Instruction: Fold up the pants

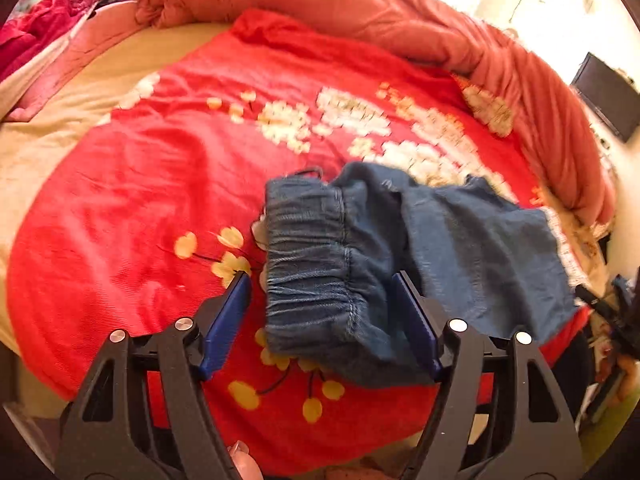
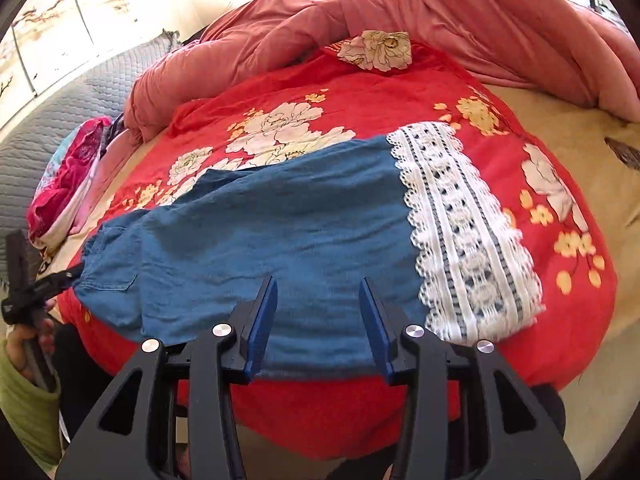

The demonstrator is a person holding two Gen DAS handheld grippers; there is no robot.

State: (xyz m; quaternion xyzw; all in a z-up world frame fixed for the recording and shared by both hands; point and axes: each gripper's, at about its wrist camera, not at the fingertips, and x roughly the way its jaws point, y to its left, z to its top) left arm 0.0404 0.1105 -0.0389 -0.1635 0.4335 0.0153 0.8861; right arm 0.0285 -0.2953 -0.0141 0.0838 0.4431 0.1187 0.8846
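Observation:
Blue denim pants (image 2: 280,232) with a white lace hem (image 2: 468,236) lie across a red flowered blanket (image 2: 360,92). In the left wrist view the gathered elastic waistband (image 1: 308,264) lies between my open left gripper's (image 1: 320,280) blue fingers; the legs (image 1: 480,248) stretch away to the right. My right gripper (image 2: 318,286) is open, its fingertips over the near edge of the pants' leg, holding nothing. The left gripper also shows in the right wrist view (image 2: 44,284), at the waist end.
A rolled salmon-pink quilt (image 2: 440,12) rings the far side of the bed. Pink clothes (image 2: 68,176) are piled at the left. A cream sheet (image 1: 60,128) lies under the blanket. The bed's near edge is just below both grippers.

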